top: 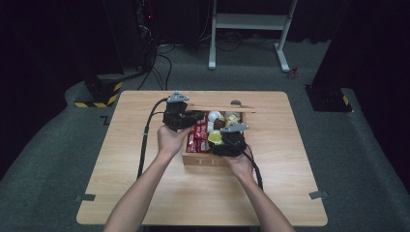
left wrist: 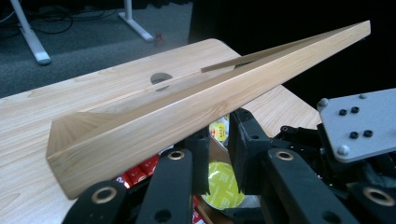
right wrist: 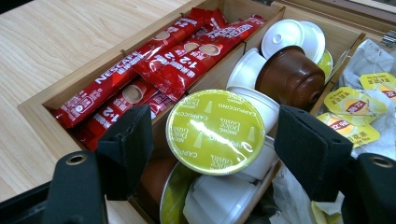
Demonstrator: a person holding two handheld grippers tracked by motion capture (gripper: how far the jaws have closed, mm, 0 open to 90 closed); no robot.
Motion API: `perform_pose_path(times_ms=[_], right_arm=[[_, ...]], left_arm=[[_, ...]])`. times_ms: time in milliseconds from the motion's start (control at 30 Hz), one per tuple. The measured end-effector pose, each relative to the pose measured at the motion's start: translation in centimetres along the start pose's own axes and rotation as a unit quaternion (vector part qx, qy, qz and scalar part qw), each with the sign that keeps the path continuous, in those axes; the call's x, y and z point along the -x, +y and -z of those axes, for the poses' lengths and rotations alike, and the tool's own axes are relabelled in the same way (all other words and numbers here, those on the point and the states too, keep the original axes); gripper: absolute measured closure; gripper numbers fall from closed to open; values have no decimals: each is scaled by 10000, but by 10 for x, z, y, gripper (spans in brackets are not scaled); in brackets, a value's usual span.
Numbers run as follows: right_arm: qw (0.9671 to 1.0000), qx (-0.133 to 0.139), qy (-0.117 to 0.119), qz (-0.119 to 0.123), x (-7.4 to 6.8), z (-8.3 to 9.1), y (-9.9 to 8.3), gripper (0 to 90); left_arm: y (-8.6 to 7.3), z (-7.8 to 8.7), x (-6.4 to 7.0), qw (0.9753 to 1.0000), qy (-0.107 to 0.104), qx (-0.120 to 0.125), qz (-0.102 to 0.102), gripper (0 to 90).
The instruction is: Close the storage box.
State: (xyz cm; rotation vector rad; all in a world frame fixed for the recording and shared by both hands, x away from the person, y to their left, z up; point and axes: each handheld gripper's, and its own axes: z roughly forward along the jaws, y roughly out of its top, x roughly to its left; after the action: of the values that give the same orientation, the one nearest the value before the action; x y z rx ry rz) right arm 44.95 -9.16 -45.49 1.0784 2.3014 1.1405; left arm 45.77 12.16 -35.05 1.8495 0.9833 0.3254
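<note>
A wooden box [top: 203,160] stands mid-table with its lid [top: 220,107] tilted up at the back. My left gripper [top: 196,116] is at the lid's left end. In the left gripper view its jaws [left wrist: 219,140] stand close together at the lower edge of the lid [left wrist: 187,112], shut on it. My right gripper [top: 220,140] is over the box's front right part. It is open [right wrist: 217,140], with a yellow-topped cappuccino capsule [right wrist: 215,126] between its pads. Red coffee sachets [right wrist: 163,65] fill the neighbouring compartment.
The box also holds a brown capsule [right wrist: 289,77], white capsules [right wrist: 289,35] and yellow tea bags [right wrist: 355,107]. The table [top: 145,193] has a round hole [top: 235,102] just behind the lid. A white desk frame [top: 249,21] stands on the floor beyond.
</note>
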Motion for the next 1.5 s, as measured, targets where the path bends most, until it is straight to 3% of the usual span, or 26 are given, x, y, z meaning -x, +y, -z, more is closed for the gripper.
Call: perform_pose_path(times_ms=[367,433,767,1000,1500], right_arm=[[9995,-274,-161,55,-3,-11,2,351],[9993,-333,-170,-47,-5,-12,2,367],[9994,-312,-166,-62,-4,-11,2,374],[9997,-157,-164,11,-6,-6,3,375],[9997,30,-67,-218,-1,10,4,376]], left_arm=[[-3,0,1,10000,27,16,-48,783],[-3,0,1,10000,26,21,-41,784],[-4,0,1,10000,17,-5,-53,790],[-4,1,0,10000,10,-21,-75,796],[-6,1,0,10000,-12,-13,-50,812]])
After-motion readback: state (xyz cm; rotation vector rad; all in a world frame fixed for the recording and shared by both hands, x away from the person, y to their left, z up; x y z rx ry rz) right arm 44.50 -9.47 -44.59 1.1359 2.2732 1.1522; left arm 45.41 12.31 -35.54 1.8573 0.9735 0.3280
